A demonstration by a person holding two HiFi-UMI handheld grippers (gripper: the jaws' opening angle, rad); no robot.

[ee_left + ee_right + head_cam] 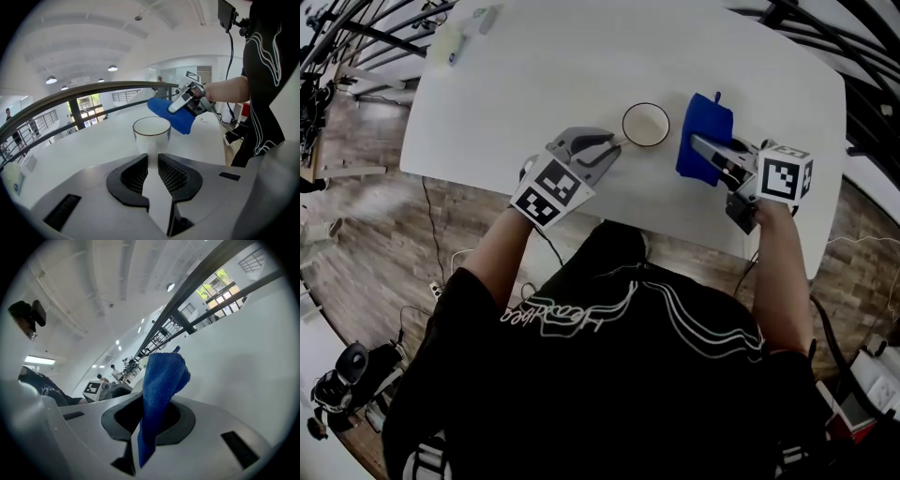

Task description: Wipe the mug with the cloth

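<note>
A white mug (646,124) with a dark rim stands upright near the middle of the white table (581,66). My left gripper (614,142) reaches it from the left, and its jaws are shut on the mug's white handle (151,151), with the mug's body (151,131) just past the fingertips. A blue cloth (703,131) hangs folded to the right of the mug, a little apart from it. My right gripper (709,150) is shut on that cloth (161,380), which sticks up between its jaws. The cloth (176,115) also shows behind the mug in the left gripper view.
A few small pale items (455,42) lie at the table's far left corner. The table's near edge (675,220) runs just in front of the person's body. Dark metal rails (356,37) ring the table, and cables and camera gear (347,375) lie on the wood floor.
</note>
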